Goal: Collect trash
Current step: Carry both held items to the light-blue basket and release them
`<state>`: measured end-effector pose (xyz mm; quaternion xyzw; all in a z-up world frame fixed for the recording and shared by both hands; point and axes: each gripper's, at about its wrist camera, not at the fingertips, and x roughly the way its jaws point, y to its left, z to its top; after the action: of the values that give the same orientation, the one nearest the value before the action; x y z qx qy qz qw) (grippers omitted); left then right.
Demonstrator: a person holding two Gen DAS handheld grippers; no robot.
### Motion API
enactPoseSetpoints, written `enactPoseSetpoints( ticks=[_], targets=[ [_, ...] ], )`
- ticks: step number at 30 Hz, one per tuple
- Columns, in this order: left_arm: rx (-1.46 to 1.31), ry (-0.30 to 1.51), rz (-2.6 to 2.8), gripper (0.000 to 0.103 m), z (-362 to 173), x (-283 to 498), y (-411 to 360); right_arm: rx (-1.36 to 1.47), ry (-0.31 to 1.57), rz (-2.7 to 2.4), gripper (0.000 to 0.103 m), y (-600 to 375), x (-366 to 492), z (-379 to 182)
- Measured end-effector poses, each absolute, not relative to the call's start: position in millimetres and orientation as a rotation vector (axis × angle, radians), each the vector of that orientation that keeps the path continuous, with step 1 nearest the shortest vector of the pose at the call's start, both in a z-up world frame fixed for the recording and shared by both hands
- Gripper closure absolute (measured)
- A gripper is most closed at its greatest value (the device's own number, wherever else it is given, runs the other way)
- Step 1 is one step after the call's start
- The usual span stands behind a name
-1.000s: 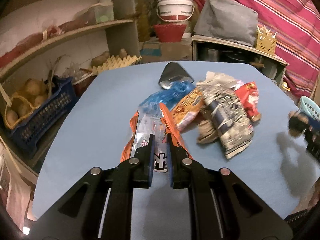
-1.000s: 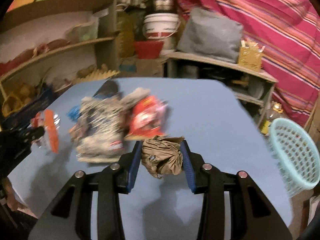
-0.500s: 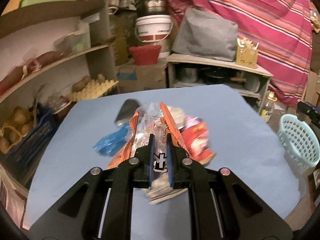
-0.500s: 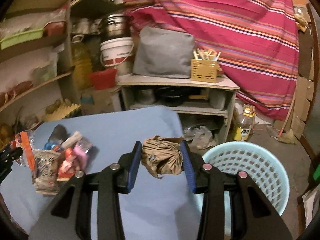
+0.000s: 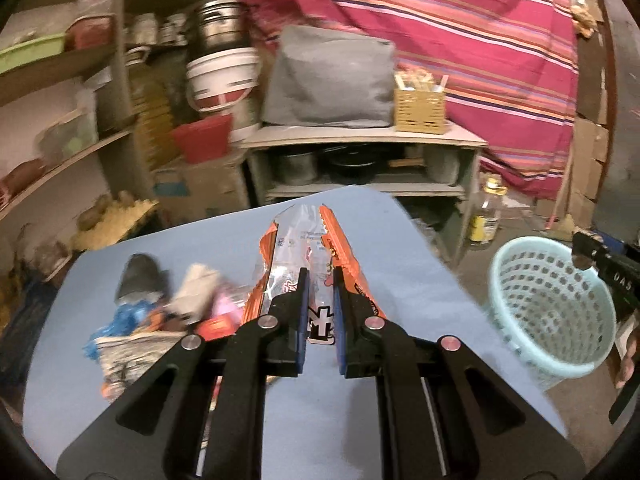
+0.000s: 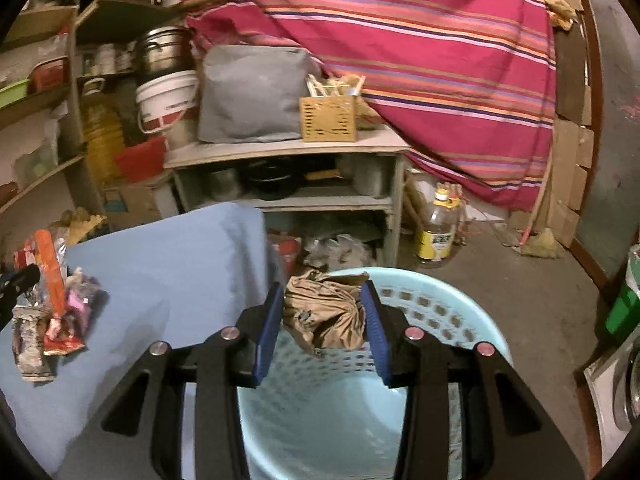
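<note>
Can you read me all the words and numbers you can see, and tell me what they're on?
"DAS": white letters on the right hand-held gripper, cut off at the picture's edge.
Orange snack wrapper: bold mark and small print, unreadable.
White bucket: blurred.
Yellow bottle label: too small.

Cluttered household storeroom

Open shelves [image 6: 48, 176] crowded with pots [image 6: 162, 54], a white bucket [image 6: 168, 98] and an oil jug [image 6: 102, 136]; a striped cloth [image 6: 420, 48] hangs behind, cardboard stacked on bare floor.
</note>
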<state>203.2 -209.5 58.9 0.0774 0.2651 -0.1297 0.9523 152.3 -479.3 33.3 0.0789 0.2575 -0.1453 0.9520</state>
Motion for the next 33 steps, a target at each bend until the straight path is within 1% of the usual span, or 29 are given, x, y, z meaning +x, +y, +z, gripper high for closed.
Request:
enactPoseSetpoints(
  ticks=[6, 15, 17, 19, 23, 25, 26, 27, 28, 29, 30, 31, 33],
  targets=[
    [0.18, 0.544, -0.365, 0.093, 53, 203, -274, 0.188, 0.551, -0.33, 0.063, -515, 141, 22],
    [0.18, 0.581, -0.486, 0.093, 40, 203, -348, 0.262, 0.565, -0.373, 0.063, -556, 123, 7],
    [0.186, 0.583, -0.515, 0.091, 38, 200, -366, 0.257, 0.573, -0.377, 0.063, -562, 122, 4],
    [0.193, 0.594, -0.549, 0.083, 35, 197, -384, 0.252, 0.58, -0.382, 0.063, -566, 122, 1],
    [0.204, 0.61, -0.581, 0.077, 27, 194, -408, 0.281, 0.571, -0.375, 0.063, -574, 118, 1],
    [0.205, 0.626, -0.584, 0.066, 22, 196, -415, 0.284, 0.568, -0.37, 0.063, -574, 118, 2],
    [0.203, 0.633, -0.589, 0.063, 20, 197, -417, 0.283, 0.568, -0.366, 0.063, -574, 117, 1],
    [0.201, 0.637, -0.592, 0.051, 19, 198, -418, 0.281, 0.569, -0.363, 0.063, -574, 118, 0],
    [0.195, 0.639, -0.592, 0.035, 19, 197, -417, 0.275, 0.574, -0.359, 0.063, -573, 119, 0],
    [0.186, 0.635, -0.591, 0.029, 19, 197, -416, 0.273, 0.577, -0.358, 0.063, -573, 120, -1],
    [0.177, 0.624, -0.585, 0.019, 20, 196, -413, 0.272, 0.579, -0.356, 0.063, -572, 121, -2],
    [0.169, 0.608, -0.576, 0.014, 22, 194, -410, 0.272, 0.581, -0.352, 0.063, -571, 122, -2],
    [0.165, 0.592, -0.561, 0.009, 26, 192, -401, 0.272, 0.583, -0.349, 0.062, -569, 124, -2]
  ],
)
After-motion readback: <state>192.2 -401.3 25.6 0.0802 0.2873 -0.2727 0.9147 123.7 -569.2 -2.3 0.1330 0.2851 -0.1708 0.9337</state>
